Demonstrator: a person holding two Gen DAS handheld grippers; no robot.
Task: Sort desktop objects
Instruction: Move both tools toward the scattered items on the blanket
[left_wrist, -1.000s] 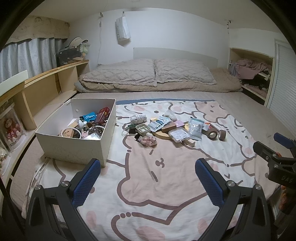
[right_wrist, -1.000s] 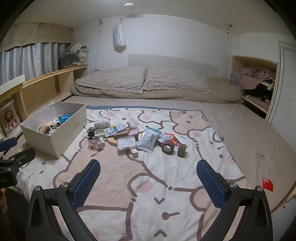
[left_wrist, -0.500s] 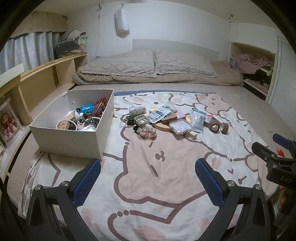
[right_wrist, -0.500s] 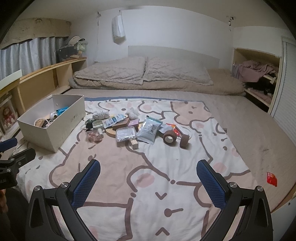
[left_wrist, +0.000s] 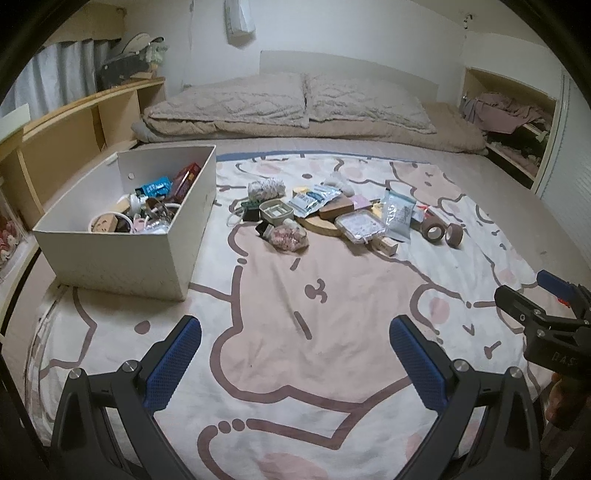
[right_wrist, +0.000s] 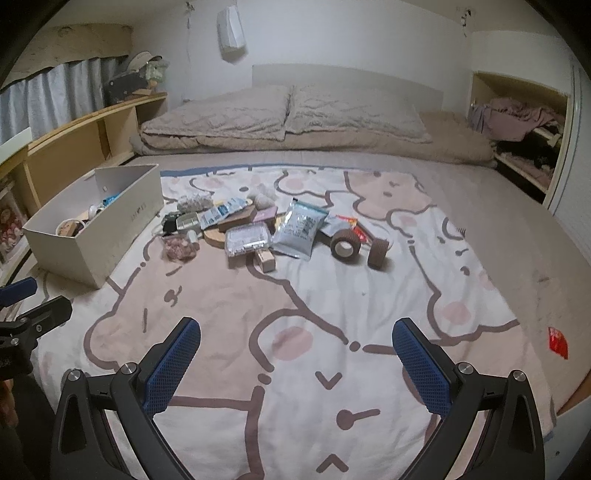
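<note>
Nearest me, both tongs hang wide open w/ nothing in them: left gripper (left_wrist: 295, 360) and right gripper (right_wrist: 296, 360), over bare printed blanket (right_wrist: 295, 302). Farther on sits the clutter pile: tape rolls (right_wrist: 360, 249), a foil pouch (right_wrist: 300, 229), a clear case (right_wrist: 246, 240), a small wooden block (right_wrist: 266, 260). White box (left_wrist: 125, 236) stands to the left, already part filled (contents jumbled). Risk, imo: items overlap, so one pinch may drag neighbours, and soft bedding could let stuff tip or slide.
</note>
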